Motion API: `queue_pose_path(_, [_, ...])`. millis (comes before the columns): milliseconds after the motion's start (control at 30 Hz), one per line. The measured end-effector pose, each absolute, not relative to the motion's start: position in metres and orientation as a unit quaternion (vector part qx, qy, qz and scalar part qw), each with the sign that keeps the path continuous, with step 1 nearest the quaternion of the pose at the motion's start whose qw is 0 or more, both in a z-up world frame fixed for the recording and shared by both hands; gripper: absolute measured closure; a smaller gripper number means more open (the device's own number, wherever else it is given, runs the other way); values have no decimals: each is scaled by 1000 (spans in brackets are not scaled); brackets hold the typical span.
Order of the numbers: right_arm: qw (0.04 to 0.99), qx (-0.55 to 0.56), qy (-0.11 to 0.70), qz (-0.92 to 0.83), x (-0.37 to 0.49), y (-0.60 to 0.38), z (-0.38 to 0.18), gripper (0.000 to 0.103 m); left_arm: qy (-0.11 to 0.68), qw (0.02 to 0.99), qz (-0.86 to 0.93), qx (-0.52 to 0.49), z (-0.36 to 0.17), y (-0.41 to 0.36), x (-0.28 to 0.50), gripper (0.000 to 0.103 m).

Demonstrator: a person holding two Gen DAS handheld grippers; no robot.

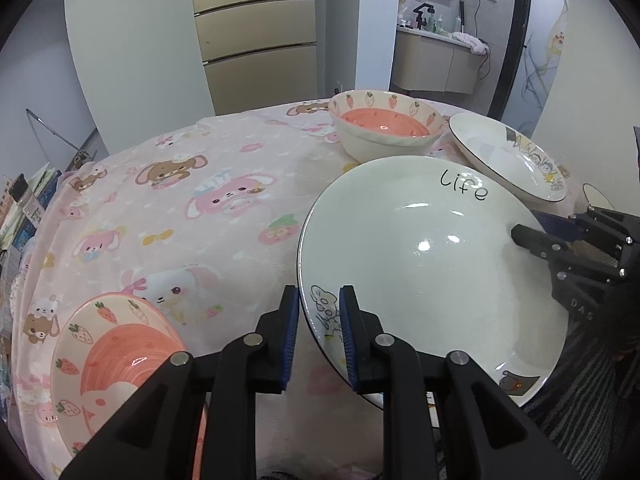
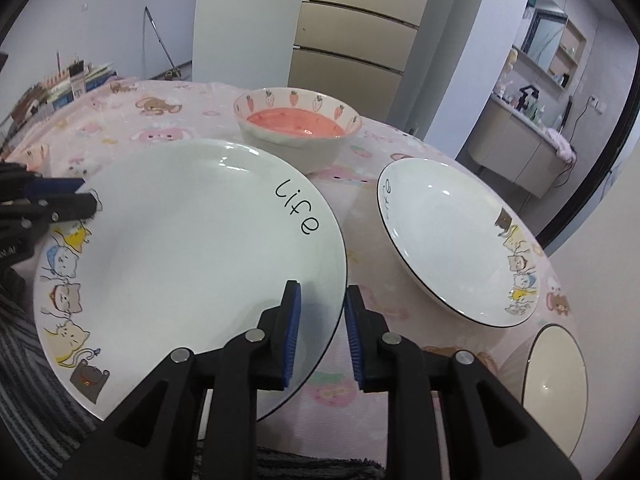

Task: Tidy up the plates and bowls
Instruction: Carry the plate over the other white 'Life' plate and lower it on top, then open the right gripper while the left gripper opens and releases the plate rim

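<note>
We clamp the "life" plate (image 1: 432, 256) rim in our left gripper (image 1: 319, 336). Our right gripper (image 2: 323, 332) straddles its opposite rim, pads barely apart. The strawberry bowl (image 2: 298, 132) sits beyond the plate.

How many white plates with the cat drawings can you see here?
2. The large plate is held between both grippers at the near edge; the second plate rests on the tablecloth to its right. Others may be out of view.
</note>
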State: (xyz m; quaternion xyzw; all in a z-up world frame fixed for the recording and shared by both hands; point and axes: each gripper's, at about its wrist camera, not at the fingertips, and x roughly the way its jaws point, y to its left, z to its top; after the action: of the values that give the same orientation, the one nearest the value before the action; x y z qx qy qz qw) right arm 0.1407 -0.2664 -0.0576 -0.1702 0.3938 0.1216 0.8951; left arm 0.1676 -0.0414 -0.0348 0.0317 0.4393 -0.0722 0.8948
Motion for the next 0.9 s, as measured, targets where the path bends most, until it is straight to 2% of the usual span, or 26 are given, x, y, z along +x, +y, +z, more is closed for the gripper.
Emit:
queue_pose_path(267, [897, -180, 386, 117, 138, -264, -57, 81, 436, 896, -78, 24, -33, -39, 164, 83])
queue_pose_path(333, [900, -172, 382, 122, 136, -266, -55, 75, 436, 896, -81, 18, -33, -36, 162, 83])
queue_pose_path(400, [903, -164, 377, 127, 135, -267, -53, 48, 433, 897, -85, 14, -31, -34, 161, 83])
queue_pose_path(500, [909, -152, 364, 132, 132, -272, -47, 29, 432, 898, -88, 12, -30, -34, 160, 83])
queue_pose_path(533, [910, -148, 363, 131, 132, -273, -47, 26, 432, 897, -88, 12, -30, -34, 160, 83])
queue_pose_path(600, [911, -144, 364, 131, 132, -275, -46, 12, 433, 897, -88, 12, -31, -34, 160, 82])
queue_pose_path(700, [911, -139, 363, 136, 132, -276, -45, 4, 435, 896, -91, 5, -31, -32, 160, 82])
queue_pose_path(767, [911, -131, 365, 141, 133, -278, -44, 2, 436, 895, -93, 1, -31, -32, 161, 77])
queue_pose_path(800, [910, -125, 367, 146, 134, -280, -44, 2, 437, 894, -96, 0, -31, -32, 161, 69])
queue_pose_path(867, [908, -111, 371, 157, 135, -284, -44, 0, 432, 896, -100, -1, -29, -32, 159, 48])
queue_pose_path(900, [908, -107, 372, 159, 136, -285, -44, 0, 427, 899, -100, 2, -27, -33, 158, 32])
